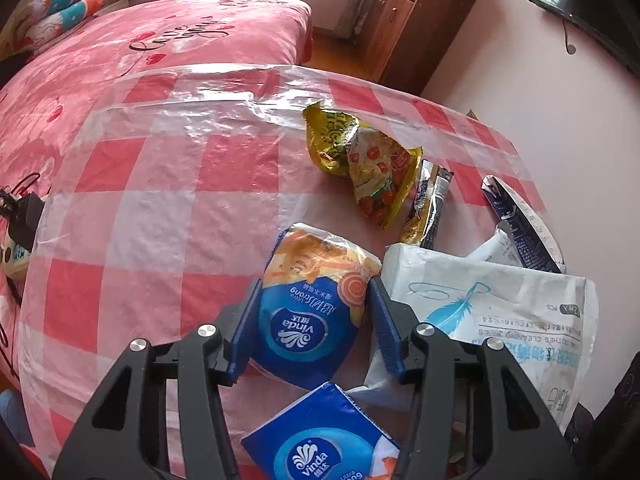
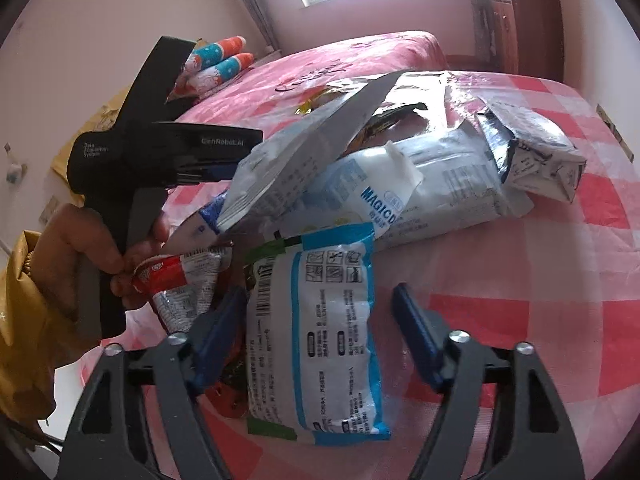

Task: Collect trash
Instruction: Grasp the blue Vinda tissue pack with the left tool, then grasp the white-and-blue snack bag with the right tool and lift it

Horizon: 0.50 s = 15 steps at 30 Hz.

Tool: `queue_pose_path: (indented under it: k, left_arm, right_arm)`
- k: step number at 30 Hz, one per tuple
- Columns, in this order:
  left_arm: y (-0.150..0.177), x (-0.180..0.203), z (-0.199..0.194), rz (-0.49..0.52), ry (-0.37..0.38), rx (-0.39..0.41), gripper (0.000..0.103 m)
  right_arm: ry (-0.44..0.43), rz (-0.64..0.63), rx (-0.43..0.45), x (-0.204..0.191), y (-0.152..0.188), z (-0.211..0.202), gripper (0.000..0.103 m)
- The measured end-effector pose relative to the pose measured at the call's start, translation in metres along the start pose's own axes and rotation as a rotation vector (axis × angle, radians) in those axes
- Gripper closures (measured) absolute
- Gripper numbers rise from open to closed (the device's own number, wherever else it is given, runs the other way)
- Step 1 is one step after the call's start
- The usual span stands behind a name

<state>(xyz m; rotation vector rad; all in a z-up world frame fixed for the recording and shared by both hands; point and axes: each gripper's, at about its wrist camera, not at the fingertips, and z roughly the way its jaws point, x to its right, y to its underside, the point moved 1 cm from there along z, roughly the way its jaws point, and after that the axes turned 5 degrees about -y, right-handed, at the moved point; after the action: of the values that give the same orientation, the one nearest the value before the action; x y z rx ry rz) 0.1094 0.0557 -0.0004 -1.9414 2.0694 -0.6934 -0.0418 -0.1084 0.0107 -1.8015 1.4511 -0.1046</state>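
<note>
The worktop [image 1: 160,208], under a pink checked plastic cover, carries nearly all the trash, and no bin or bag for it is in view, so I judge the collecting is only at its beginning. A large white wipes bag [image 1: 500,312] lies near the edge, with a yellow snack wrapper [image 1: 372,168] further back. The left gripper [image 1: 312,308] has its fingers grasping a blue tissue pack [image 1: 308,312]. The right gripper [image 2: 320,320] is released around a white and blue packet [image 2: 320,332]; only one finger touches it.
</note>
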Motion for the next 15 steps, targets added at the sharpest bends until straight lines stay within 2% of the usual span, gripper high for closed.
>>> queue_pose_path:
  k: [1,7,15]
  left_arm:
    - [0.0,-0.001,-0.001,-0.004,-0.002,0.004,0.051]
    - [0.005,-0.01,-0.008,-0.051,0.01,0.028,0.053]
    - [0.009,-0.023,-0.03,-0.094,0.025,0.081,0.054]
  right_arm:
    - [-0.001,0.001,0.001,0.001,0.0,0.0,0.042]
    - [-0.017,-0.005,0.019,0.0,0.002,0.001,0.053]
    - [-0.075,-0.022,0.084,-0.001,0.008,-0.012,0.054]
